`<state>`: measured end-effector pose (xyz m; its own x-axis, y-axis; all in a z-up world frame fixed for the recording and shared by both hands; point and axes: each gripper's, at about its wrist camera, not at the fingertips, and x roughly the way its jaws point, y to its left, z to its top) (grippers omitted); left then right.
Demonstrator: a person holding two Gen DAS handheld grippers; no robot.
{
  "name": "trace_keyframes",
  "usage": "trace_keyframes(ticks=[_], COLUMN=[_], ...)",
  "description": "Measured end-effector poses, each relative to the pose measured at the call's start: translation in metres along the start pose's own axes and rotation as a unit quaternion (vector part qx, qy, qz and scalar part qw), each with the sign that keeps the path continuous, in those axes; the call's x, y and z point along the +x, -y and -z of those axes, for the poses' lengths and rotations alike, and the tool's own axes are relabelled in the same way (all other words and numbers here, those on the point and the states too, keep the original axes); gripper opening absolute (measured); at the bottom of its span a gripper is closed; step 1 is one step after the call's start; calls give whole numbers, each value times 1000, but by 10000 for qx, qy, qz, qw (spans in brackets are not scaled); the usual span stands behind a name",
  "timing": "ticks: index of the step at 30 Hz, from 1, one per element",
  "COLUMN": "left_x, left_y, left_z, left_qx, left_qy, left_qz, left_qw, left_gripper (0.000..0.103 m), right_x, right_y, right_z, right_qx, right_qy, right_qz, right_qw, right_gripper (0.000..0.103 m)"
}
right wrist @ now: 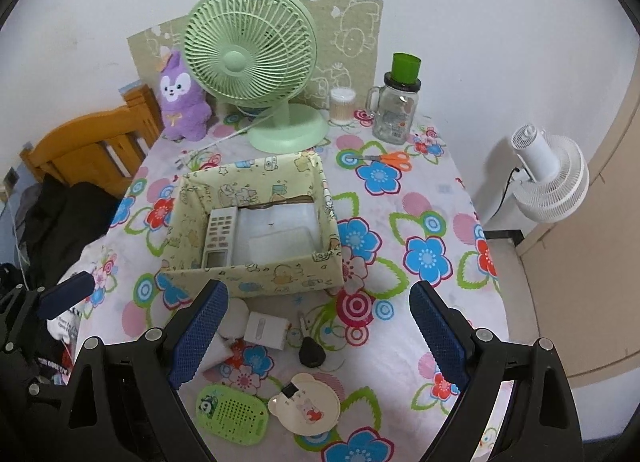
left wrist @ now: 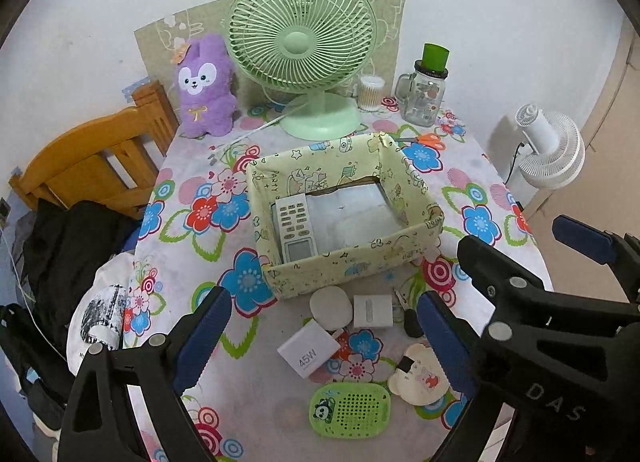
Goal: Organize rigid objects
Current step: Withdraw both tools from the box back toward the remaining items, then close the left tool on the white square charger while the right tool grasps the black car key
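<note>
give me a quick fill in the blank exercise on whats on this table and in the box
1. The only item inside the patterned box is a white ____.
2. The white charger in front of the box is printed with ____.
3. The scissors lying beyond the box have ____ handles.
4. The plush rabbit beside the green fan is ____.

Missing words: remote control; 45W; orange; purple

Green fan [left wrist: 298, 42], purple plush [left wrist: 205, 86]
</note>
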<state>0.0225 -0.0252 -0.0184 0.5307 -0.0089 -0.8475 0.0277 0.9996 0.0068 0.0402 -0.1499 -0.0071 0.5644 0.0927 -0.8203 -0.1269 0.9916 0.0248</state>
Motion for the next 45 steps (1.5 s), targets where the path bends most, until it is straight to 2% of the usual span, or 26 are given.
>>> trace_keyframes(ticks=[13, 22, 33, 45], left_x=[-4, 12, 51, 79], left_y=[-3, -10, -22, -25], left_z=[19, 30, 53, 64], left_qx=[-68, -42, -92, -28], left_qy=[101, -8, -493, -752], left_qz=[-4, -72, -155, -159], left_qw=[9999, 10000, 9986, 9970], left_gripper=[95, 95, 95, 95], right_x=[-9, -2, 28, 56], right_y=[2, 0, 0, 3], right_z=[19, 31, 51, 65], right_qx=[-110, -227, -242, -239], right_qy=[68, 168, -87, -298], right_qz=[-297, -488, -490, -432], right_qw=[9995, 9984, 9985, 9983], right_gripper=[94, 94, 94, 94])
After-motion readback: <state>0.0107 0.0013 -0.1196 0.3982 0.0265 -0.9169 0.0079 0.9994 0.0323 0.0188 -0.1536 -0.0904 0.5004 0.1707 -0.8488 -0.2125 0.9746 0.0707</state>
